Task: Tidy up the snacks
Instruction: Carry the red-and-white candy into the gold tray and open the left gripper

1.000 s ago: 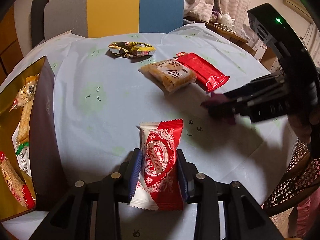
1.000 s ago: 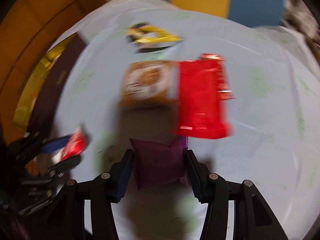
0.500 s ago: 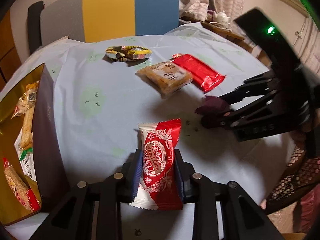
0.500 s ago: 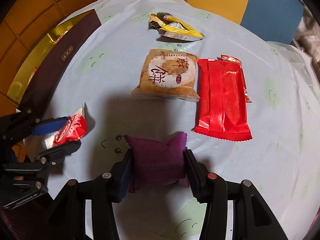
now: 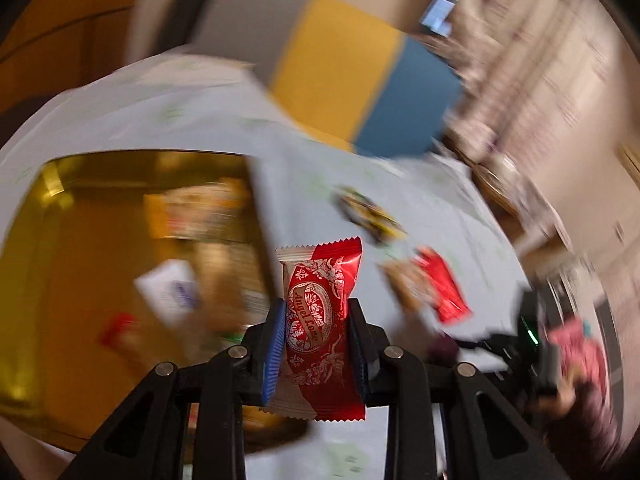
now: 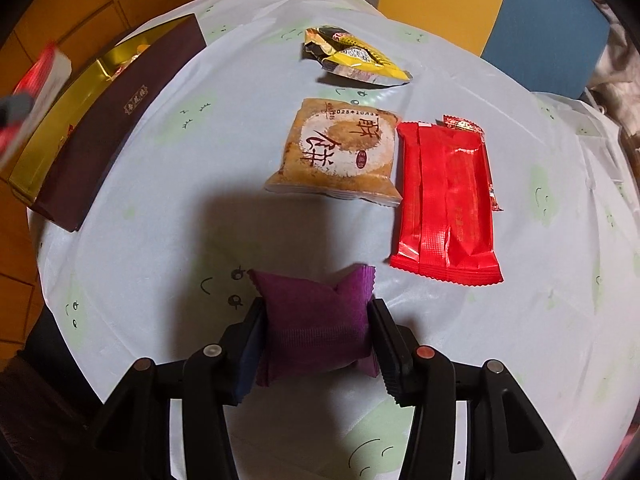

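Two grippers are at work, each holding one snack; three more snacks lie loose on the pale tablecloth [image 6: 160, 208]; one dark box with a gold lining [image 6: 92, 136] sits at the table's left edge with several packets inside, too blurred in the left wrist view to count. The left gripper [image 5: 318, 332] is clamped tight on a red-and-white packet [image 5: 320, 312], which stands upright between the blue pads with its crimped top above the fingertips and its lower end behind them; the packet hangs in the air by the box's right wall, at the rim of the gold interior. The right gripper [image 6: 316, 332] is closed on a purple pillow packet [image 6: 316, 320], pinched at its sides, low over the cloth. Beyond it lie a tan biscuit packet [image 6: 340, 152], a long red packet [image 6: 446, 204] touching the tan one's right edge, and a yellow-and-black packet [image 6: 352, 56] farther back, apart from both.
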`<act>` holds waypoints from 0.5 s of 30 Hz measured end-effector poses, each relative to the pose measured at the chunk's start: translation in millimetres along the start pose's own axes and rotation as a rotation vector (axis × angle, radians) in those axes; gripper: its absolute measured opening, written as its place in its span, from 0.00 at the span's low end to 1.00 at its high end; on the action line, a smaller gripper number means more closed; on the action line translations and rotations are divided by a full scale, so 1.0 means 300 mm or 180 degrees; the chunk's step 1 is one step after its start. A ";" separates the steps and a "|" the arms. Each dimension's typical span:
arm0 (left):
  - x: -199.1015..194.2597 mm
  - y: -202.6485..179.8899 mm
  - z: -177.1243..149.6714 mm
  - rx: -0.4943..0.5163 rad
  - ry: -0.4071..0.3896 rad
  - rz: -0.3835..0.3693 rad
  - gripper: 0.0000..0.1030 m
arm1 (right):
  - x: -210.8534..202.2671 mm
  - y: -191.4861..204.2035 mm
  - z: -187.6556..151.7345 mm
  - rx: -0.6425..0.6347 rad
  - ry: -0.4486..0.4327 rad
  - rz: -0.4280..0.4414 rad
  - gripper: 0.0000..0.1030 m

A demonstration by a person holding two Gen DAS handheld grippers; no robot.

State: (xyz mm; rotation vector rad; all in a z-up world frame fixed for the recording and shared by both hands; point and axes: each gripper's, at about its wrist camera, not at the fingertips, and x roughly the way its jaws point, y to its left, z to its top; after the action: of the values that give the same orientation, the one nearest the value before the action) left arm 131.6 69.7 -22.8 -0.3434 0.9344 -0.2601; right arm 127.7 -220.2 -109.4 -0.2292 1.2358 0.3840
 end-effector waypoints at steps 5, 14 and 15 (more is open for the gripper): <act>-0.012 0.180 0.047 -0.0378 -0.0019 0.0370 0.29 | -0.014 0.000 -0.008 -0.0036 -0.0007 -0.0029 0.50; 0.029 0.307 0.045 -0.0764 0.0093 0.0517 0.29 | -0.013 0.011 -0.012 -0.0125 -0.0029 -0.0119 0.50; 0.029 0.311 0.050 -0.0785 0.0099 0.0505 0.29 | -0.014 0.013 -0.013 -0.0136 -0.0032 -0.0130 0.50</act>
State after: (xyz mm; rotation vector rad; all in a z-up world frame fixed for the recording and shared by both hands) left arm 155.5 154.7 -58.1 -0.4899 1.0214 -0.0040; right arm 121.5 -218.9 -106.5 -0.2883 1.2120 0.3762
